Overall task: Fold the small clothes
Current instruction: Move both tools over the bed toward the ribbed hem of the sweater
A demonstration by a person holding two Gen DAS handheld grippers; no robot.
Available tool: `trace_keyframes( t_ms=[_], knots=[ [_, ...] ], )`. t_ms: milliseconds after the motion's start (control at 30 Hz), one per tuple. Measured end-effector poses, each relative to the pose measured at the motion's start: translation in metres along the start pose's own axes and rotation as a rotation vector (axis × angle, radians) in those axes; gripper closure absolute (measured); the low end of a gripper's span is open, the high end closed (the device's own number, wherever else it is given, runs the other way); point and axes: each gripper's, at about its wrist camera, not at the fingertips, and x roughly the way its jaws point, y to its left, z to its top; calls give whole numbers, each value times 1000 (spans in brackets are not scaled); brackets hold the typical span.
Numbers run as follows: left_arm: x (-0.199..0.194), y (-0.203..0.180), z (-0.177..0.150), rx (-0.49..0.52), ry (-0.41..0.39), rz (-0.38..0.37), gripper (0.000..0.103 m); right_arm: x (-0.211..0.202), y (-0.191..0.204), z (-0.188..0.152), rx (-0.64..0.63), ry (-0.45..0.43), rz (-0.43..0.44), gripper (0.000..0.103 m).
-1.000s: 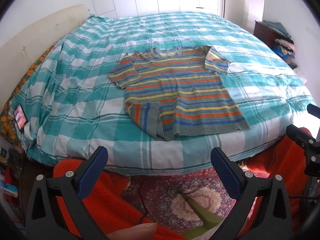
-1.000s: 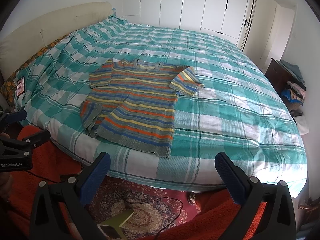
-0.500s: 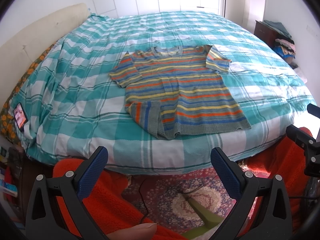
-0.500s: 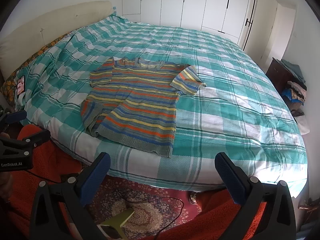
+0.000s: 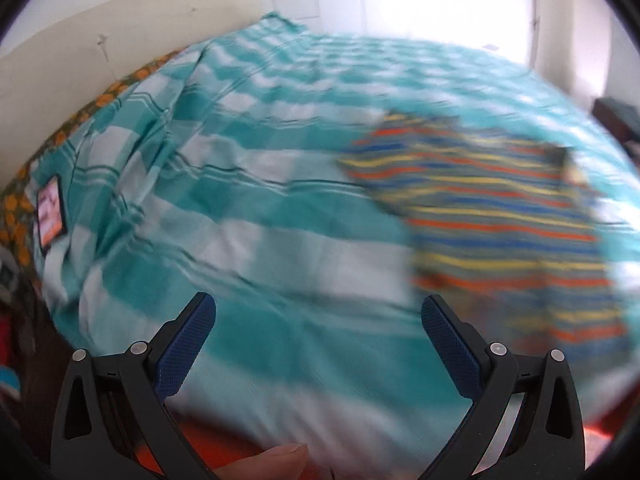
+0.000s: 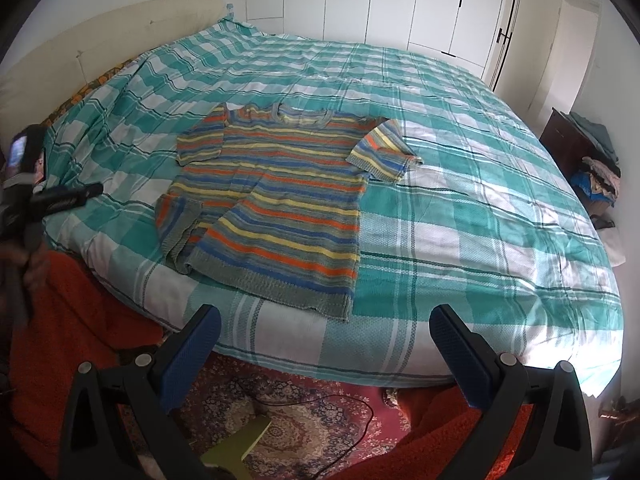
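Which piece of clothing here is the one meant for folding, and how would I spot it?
Find the big bed with its teal-and-white checked cover. The striped knit top lies flat near its front edge. It alone shows orange, yellow and blue stripes, with one bottom corner turned over.

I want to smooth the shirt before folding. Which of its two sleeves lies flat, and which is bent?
On the striped shirt, the sleeve toward the headboard lies flat. The sleeve toward the wardrobe side is bent: its outer corner is turned under.
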Motion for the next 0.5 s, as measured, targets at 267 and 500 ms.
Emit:
trace_keyframes(
  t_ms=[267, 500],
  knots=[
    [145, 24, 46, 54, 58, -44, 0, 37, 11, 14, 57, 30, -44, 0],
    [173, 40, 32, -27, 119, -145, 0, 62, 21, 25, 116, 79, -52, 0]
  ],
)
